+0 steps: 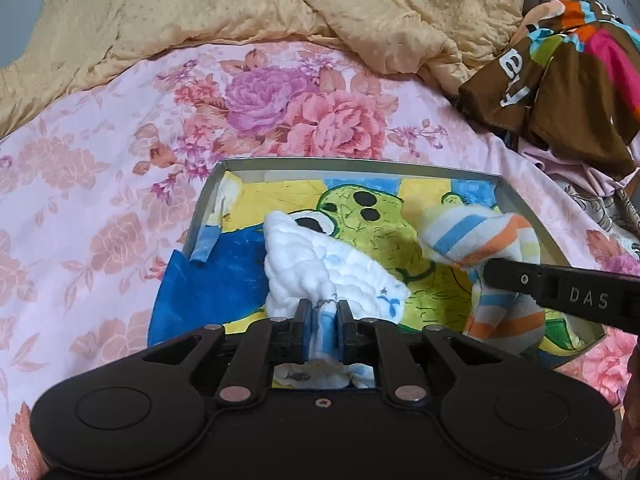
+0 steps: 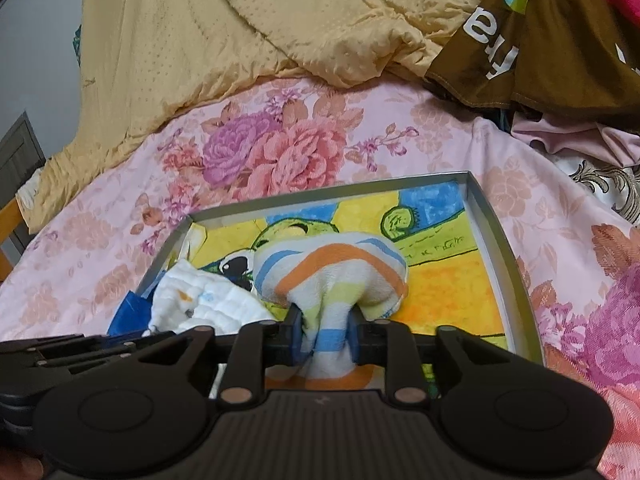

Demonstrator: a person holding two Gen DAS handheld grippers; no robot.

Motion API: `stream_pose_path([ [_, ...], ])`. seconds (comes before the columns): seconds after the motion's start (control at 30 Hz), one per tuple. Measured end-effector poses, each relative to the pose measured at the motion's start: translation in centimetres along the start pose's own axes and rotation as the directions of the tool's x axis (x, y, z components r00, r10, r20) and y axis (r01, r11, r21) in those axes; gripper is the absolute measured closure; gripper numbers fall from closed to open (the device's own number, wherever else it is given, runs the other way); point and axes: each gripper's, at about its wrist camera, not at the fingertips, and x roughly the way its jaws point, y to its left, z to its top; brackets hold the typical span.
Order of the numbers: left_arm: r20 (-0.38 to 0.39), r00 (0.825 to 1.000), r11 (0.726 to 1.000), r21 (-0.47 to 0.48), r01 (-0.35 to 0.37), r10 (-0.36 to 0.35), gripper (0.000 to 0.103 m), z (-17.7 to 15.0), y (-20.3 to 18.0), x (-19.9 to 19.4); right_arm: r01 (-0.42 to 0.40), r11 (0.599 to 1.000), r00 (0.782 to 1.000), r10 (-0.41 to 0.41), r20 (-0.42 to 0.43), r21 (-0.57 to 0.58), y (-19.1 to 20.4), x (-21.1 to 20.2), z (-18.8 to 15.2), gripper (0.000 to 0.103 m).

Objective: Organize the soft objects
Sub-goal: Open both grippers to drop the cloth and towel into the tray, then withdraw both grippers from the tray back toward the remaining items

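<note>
Striped orange-blue terry cloth (image 2: pixel 332 276) pinched by right gripper (image 2: pixel 325 330), white quilted muslin cloth (image 1: pixel 320 268) by left gripper (image 1: pixel 324 328) (both over shallow grey tray (image 2: pixel 496 240)). Risk: fabric snags pads on release, drags back out.

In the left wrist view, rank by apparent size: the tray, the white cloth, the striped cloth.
1. tray
2 and 3. white cloth and striped cloth look about alike; the white one lies nearer the camera, so I won't rank them.

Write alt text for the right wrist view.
The right gripper pinches a striped orange, blue and white towel over a shallow grey tray lined with a green-frog cloth, on a pink floral bedspread. A white quilted cloth lies beside it.
</note>
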Motion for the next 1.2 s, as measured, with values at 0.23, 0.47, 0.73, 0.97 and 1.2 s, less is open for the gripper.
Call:
stream_pose_path([
  [0.23,-0.01,0.999,0.998,-0.03,-0.046,0.046,0.068,0.1,0.4,-1.0,0.036,0.999,0.999,-0.036,0.004,-0.027,0.4,-0.3,-0.5,0.054],
  [0.47,0.021,0.996,0.996,-0.01,-0.085,0.085,0.038,0.0,0.0,-3.3,0.016,1.0,1.0,-0.016,0.027,-0.004,0.1,-2.6,0.1,0.025],
  [0.73,0.083,0.989,0.993,0.003,-0.12,0.119,0.02,-0.4,-0.8,-8.1,0.031,0.998,0.995,-0.027,0.1,-0.047,0.5,-7.7,-0.6,0.003],
  [0.97,0.128,0.982,0.99,0.008,-0.14,0.138,0.011,-1.7,-1.2,-13.4,0.028,0.993,0.986,-0.009,0.166,-0.113,1.4,-12.4,-1.9,0.0],
  [1.2,0.191,0.971,0.989,0.008,-0.145,0.141,0.003,-4.0,-1.9,-18.5,0.063,0.98,0.971,-0.017,0.238,-0.187,3.7,-16.5,-3.8,0.0],
])
